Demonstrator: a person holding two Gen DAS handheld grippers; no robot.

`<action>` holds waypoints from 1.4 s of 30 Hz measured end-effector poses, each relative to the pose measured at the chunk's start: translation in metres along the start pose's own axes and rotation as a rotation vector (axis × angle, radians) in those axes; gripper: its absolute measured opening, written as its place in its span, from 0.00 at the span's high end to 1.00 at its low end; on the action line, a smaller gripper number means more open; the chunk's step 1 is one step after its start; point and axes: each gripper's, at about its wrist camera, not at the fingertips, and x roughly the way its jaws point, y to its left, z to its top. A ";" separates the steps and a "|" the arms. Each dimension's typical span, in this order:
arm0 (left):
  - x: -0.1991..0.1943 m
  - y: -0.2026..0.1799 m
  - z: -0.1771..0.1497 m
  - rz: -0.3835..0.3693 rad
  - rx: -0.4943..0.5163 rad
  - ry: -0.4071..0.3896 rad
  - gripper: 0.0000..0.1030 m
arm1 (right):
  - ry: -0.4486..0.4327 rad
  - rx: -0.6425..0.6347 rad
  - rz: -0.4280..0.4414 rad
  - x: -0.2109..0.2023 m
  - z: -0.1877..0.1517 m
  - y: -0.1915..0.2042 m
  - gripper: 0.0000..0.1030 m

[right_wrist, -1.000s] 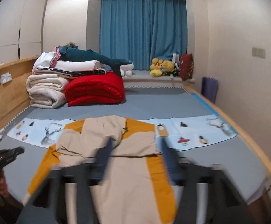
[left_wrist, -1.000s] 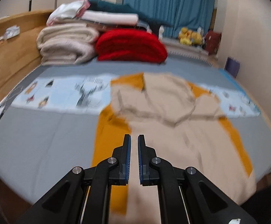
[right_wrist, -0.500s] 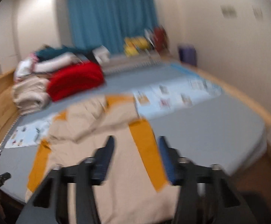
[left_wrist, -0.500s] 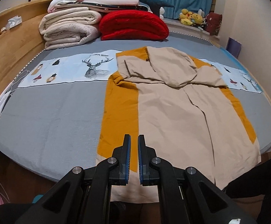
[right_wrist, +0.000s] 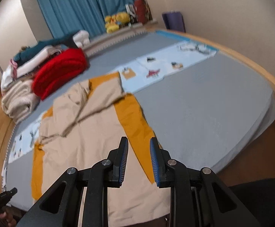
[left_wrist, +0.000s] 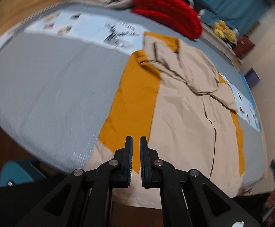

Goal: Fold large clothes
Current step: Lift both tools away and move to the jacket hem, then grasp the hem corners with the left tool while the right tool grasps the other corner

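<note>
Left wrist view: the left gripper (left_wrist: 136, 141) is seen clenched on nothing above the beige and mustard-yellow garment (left_wrist: 184, 113), which is spread flat on the grey bed (left_wrist: 43, 94). The right gripper (right_wrist: 139, 143) is held apart, empty, over the garment's mustard edge.

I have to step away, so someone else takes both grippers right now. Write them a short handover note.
Left gripper: shut, empty, above the near hem of the garment.
Right gripper: jaws partly apart, nothing between them, above the garment's orange side panel near the hem.
Things: the beige and orange garment lies spread on the grey bed, its upper part bunched and folded over, its hem hanging past the near edge.
Done: laid out only; no clear fold yet.
Left: grip the hem corners, likely, then fold the garment.
</note>
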 end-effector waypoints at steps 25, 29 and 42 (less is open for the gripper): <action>0.084 0.058 0.002 0.149 -0.187 0.258 0.66 | 0.534 -0.070 -0.074 0.146 -0.036 -0.049 0.62; 0.092 0.055 -0.001 0.168 -0.152 0.277 0.66 | 0.551 -0.096 -0.106 0.155 -0.043 -0.048 0.62; 0.079 0.042 -0.008 0.176 -0.024 0.258 0.87 | 0.528 -0.049 -0.133 0.152 -0.042 -0.049 0.53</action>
